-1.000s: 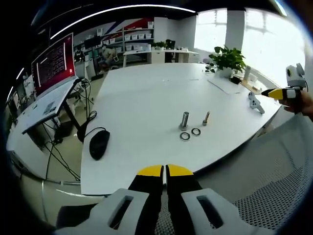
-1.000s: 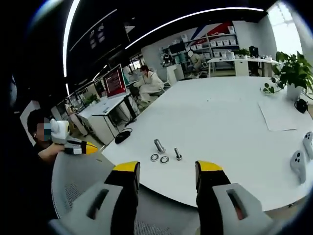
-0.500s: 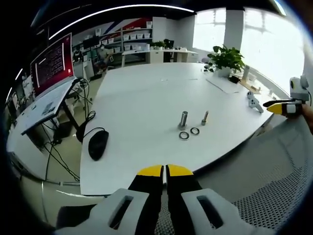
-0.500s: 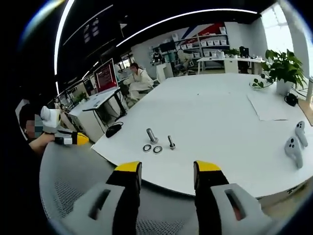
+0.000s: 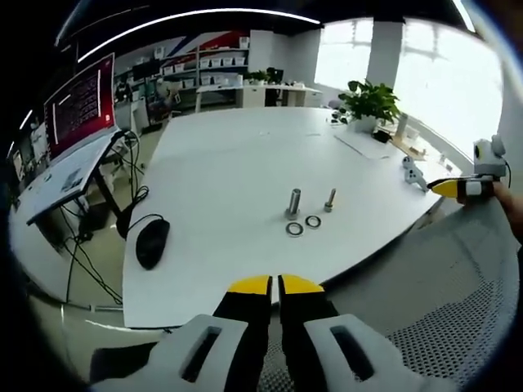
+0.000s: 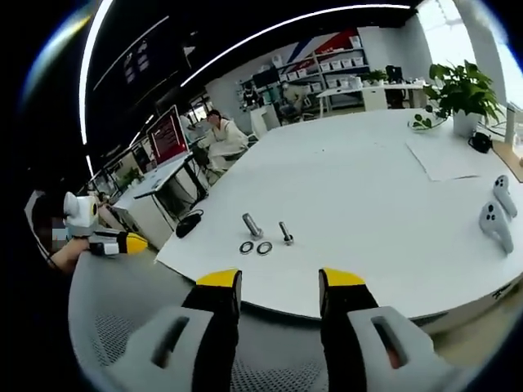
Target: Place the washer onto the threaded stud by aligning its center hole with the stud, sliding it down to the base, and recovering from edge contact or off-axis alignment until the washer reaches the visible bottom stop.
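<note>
Both grippers hang back over a mesh chair [image 6: 131, 327], short of the white counter [image 5: 237, 163].

- Left gripper [image 5: 274, 286]: jaws pressed together, holding nothing.
- Right gripper [image 6: 279, 280]: jaws parted wide, holding nothing.
- On the counter, near its front edge: larger stud [image 5: 292, 202] upright, smaller bolt [image 5: 329, 199] upright beside it, two washers [image 5: 294, 229] [image 5: 313, 221] lying flat just in front, close together.
- Computer mouse [image 5: 151, 243] well apart to one side.

Risks, as I judge them: washers lie flat and thin, so the jaws may skid over one or push it into its neighbour. Brushing either upright piece on approach could topple it. A tilted washer would catch on the threads.
</note>
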`<state>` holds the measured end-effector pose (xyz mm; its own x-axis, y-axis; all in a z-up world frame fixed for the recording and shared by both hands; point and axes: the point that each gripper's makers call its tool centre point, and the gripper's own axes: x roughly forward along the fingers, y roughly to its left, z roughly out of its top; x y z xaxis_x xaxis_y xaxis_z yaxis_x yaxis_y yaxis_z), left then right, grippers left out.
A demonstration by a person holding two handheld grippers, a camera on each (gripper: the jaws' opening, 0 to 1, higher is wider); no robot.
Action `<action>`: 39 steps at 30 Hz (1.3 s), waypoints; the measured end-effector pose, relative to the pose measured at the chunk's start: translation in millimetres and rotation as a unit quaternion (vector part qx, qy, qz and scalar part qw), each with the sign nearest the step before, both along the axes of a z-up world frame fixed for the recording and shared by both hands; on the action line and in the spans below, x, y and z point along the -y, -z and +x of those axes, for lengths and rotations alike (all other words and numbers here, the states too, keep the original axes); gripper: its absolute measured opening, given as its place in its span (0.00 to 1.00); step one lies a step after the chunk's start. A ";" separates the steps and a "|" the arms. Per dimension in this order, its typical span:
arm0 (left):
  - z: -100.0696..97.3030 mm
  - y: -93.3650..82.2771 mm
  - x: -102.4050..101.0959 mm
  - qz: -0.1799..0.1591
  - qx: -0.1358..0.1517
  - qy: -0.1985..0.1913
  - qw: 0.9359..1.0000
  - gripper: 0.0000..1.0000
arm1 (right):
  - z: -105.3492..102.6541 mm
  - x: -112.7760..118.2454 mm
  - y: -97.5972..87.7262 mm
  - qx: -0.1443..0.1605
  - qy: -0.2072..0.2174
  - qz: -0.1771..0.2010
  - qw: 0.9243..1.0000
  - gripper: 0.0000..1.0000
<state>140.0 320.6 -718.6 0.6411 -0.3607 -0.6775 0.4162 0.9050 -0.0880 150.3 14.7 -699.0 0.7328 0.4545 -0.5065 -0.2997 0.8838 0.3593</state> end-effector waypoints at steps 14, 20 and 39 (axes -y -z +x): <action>28.4 -10.2 1.4 0.035 -0.023 0.114 0.993 0.03 | -1.2 -5.5 5.7 -0.008 -0.005 0.010 1.000 0.41; 58.4 8.6 12.5 0.058 -0.037 0.162 0.984 0.07 | 0.2 -4.6 5.0 -0.004 -0.007 0.010 1.000 0.41; 91.7 90.5 33.9 0.158 -0.095 0.296 0.937 0.09 | 2.2 1.7 0.4 0.000 0.019 0.017 1.000 0.38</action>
